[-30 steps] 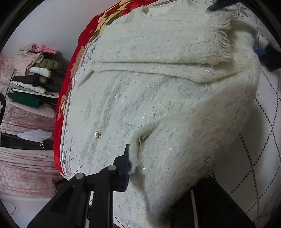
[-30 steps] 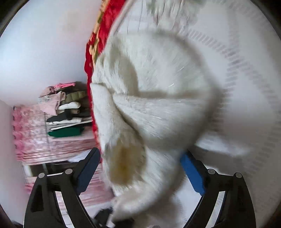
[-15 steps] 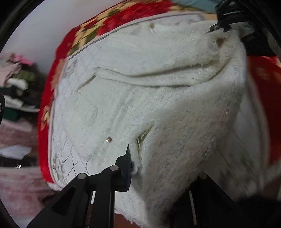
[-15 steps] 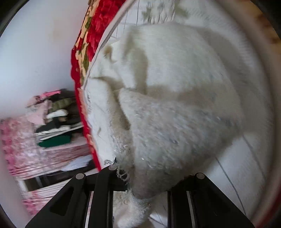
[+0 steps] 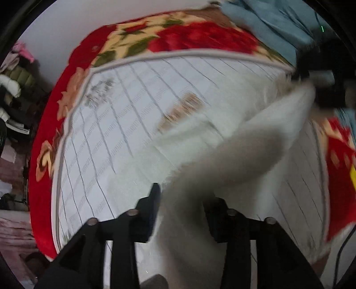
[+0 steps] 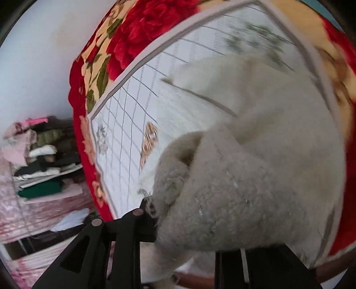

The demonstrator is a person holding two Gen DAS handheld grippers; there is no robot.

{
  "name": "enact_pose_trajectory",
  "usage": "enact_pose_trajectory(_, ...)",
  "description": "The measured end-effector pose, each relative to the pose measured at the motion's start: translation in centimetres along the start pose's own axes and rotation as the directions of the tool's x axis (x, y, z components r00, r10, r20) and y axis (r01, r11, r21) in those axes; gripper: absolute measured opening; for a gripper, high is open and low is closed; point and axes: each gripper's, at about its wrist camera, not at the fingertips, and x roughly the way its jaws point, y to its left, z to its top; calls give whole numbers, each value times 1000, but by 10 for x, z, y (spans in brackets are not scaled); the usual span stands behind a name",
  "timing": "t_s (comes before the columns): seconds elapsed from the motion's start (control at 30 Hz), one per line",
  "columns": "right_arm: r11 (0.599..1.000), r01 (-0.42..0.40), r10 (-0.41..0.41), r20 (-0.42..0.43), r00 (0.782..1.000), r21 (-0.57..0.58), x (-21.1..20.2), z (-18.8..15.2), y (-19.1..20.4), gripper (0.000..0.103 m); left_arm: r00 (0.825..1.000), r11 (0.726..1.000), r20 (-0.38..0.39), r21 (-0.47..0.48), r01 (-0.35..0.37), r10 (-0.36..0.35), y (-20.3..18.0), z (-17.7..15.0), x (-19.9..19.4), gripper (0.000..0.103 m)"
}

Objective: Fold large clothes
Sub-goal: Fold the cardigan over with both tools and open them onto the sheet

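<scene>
A fluffy white sweater (image 5: 251, 151) hangs stretched between my two grippers above the bed. My left gripper (image 5: 182, 211) is shut on one end of it, and the knit spills down between its black fingers (image 5: 151, 213). In the left wrist view the far end runs up to my right gripper at the upper right, blurred. In the right wrist view the sweater (image 6: 255, 182) bulges over my right gripper (image 6: 184, 224), which is shut on its bunched edge. The lifted part is off the blanket; whether its lower folds touch is hidden.
The bed carries a white diamond-quilted blanket (image 5: 124, 124) with a red floral border (image 5: 44, 137). A light blue cloth (image 5: 267, 20) lies at the far end. Shelves with stacked folded clothes (image 6: 42, 160) stand to the left against a white wall.
Both grippers have lifted the sweater off the blanket, baring the quilted surface where it lay. The right gripper, open a second ago, closed on the sweater's edge.
</scene>
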Motion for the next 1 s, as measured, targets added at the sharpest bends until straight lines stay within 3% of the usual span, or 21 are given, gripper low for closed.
enact_pose_trajectory(0.03,1000,16,-16,-14,1000,-8,19,12,4,32,1000,1000,24,-22,-4,5,14,11,11,59)
enact_pose_trajectory(0.07,999,39,-39,-30,999,-18,36,23,7,33,999,999,28,-34,-19,20,24,17,18,75)
enact_pose_trajectory(0.13,998,67,-67,-66,996,-11,72,44,13,40,999,997,33,-71,-37,39,45,30,32,77)
enact_pose_trajectory(0.2,1000,23,-25,-104,994,-13,92,56,20,58,999,993,32,-108,-39,43,63,38,41,77)
enact_pose_trajectory(0.27,1000,-28,27,-91,996,-10,86,58,27,64,999,991,27,-133,-24,28,73,38,46,79)
enact_pose_trajectory(0.37,990,-134,135,12,991,-47,43,49,29,64,1000,986,4,-165,-15,16,79,35,53,86)
enact_pose_trajectory(0.5,1000,-23,24,166,986,-10,-1,36,2,64,1000,983,-21,-184,2,-7,71,36,64,86)
enact_pose_trajectory(0.57,999,27,-33,162,986,40,6,41,-13,63,1000,985,-25,-174,3,-7,66,38,68,86)
enact_pose_trajectory(0.63,997,43,-52,137,989,66,28,54,-19,47,999,985,-40,-170,-14,7,65,36,73,86)
enact_pose_trajectory(0.7,998,62,-64,128,990,17,57,74,-8,43,998,981,-56,-186,-45,35,69,31,76,86)
enact_pose_trajectory(0.83,973,208,-205,43,978,-99,135,107,15,43,991,943,-80,-309,-124,104,103,1,66,86)
enact_pose_trajectory(0.97,974,201,-192,88,977,-104,109,96,28,44,994,866,-107,-492,-86,37,144,-33,57,86)
enact_pose_trajectory(1.0,979,174,-163,104,981,-103,95,86,29,52,994,841,-106,-537,-57,0,153,-38,57,86)
